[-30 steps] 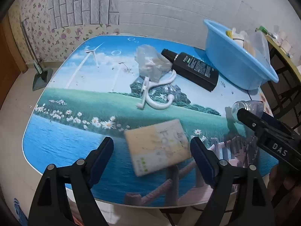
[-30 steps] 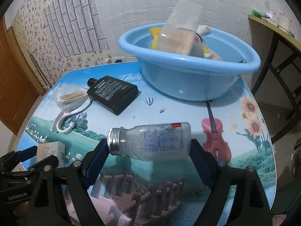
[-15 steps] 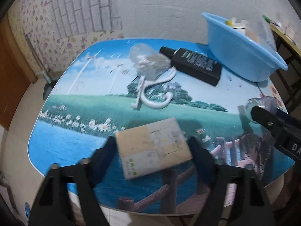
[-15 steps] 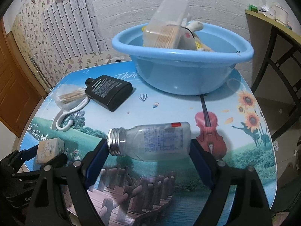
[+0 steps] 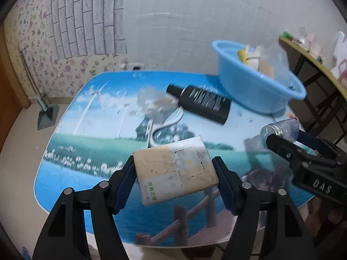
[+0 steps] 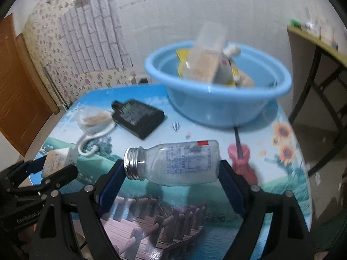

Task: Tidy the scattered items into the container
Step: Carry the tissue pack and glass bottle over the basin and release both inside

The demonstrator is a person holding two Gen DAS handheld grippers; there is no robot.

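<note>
My left gripper (image 5: pixel 174 181) is shut on a beige tissue pack (image 5: pixel 173 169) and holds it above the table's front edge. My right gripper (image 6: pixel 171 178) is shut on a clear glass bottle (image 6: pixel 173 162) with a silver threaded neck, held sideways above the table; it also shows in the left wrist view (image 5: pixel 279 130). The blue basin (image 6: pixel 216 106) stands at the far right of the table and holds several items. A black flat bottle (image 5: pixel 201 104), a clear bag of sticks (image 5: pixel 155 104) and a white hook (image 5: pixel 164 125) lie on the table.
The table (image 5: pixel 91 112) has a printed landscape cover. A second table with black legs (image 6: pixel 321 65) stands to the right. A wall runs behind, with a wooden door (image 6: pixel 15 99) at the left.
My left gripper closed on the tissue pack and lifted it off the table. My right gripper rose with the bottle and both views moved closer to the basin.
</note>
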